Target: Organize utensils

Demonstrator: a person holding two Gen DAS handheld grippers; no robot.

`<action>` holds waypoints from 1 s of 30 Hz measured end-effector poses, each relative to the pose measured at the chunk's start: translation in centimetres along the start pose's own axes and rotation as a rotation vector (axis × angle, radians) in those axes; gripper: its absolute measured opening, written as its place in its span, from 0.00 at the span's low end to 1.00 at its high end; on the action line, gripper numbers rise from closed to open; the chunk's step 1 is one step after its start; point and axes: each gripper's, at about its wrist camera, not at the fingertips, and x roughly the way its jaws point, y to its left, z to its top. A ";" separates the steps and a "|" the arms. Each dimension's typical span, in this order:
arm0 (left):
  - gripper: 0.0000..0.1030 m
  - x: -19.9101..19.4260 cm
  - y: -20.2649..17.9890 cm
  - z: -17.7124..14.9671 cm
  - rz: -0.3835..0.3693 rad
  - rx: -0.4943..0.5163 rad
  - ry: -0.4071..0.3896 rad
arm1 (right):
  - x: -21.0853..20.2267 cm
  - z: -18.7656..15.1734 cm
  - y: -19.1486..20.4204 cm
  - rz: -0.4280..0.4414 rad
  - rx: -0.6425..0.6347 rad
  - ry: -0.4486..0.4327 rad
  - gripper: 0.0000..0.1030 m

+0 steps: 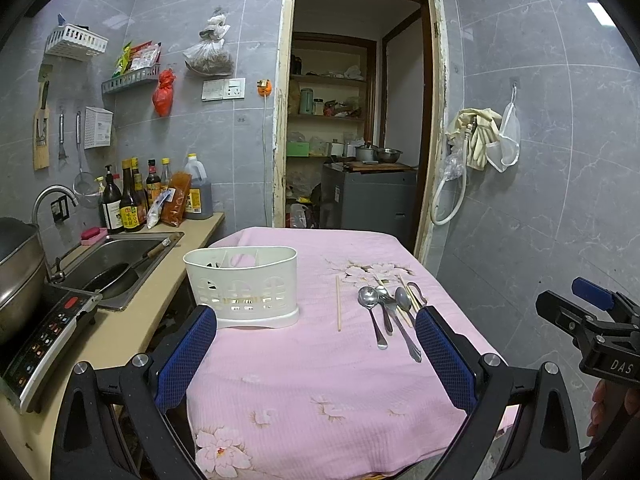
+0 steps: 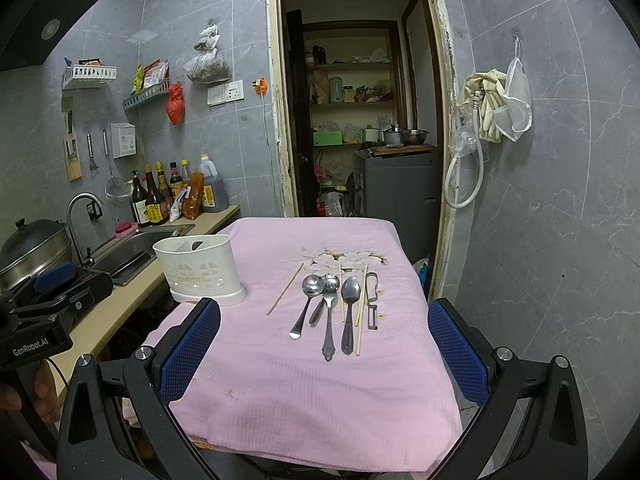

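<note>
A white slotted utensil caddy [image 1: 242, 286] [image 2: 200, 270] stands at the left of the pink-clothed table [image 1: 320, 384] [image 2: 304, 384]. To its right lie a lone chopstick [image 1: 338, 304] [image 2: 285, 289], two spoons [image 2: 306, 304] [image 2: 350, 312], a fork [image 2: 329, 312], more chopsticks [image 2: 362, 312] and a peeler [image 2: 372, 300], side by side. In the left wrist view the same spoons [image 1: 370, 308] lie ahead on the right. My left gripper [image 1: 316, 344] is open and empty, short of the caddy. My right gripper [image 2: 326, 340] is open and empty, just before the utensils.
Left of the table runs a counter [image 1: 132, 320] with a sink [image 1: 116, 264], a pan in it, an induction cooker [image 1: 48, 340] with a pot, and sauce bottles [image 1: 132, 200]. A doorway [image 1: 360, 120] opens behind the table. A tiled wall stands at the right.
</note>
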 end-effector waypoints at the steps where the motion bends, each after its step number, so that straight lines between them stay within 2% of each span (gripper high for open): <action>1: 0.97 0.0 0.0 0.0 0.000 0.000 0.000 | 0.0 0.0 0.0 0.000 0.000 0.000 0.99; 28: 0.97 0.0 0.0 0.0 0.000 0.000 0.002 | 0.4 0.1 -0.1 -0.002 0.001 0.003 0.99; 30: 0.97 0.0 -0.2 0.0 0.018 0.001 -0.008 | 0.8 -0.2 -0.2 -0.011 0.001 -0.004 0.99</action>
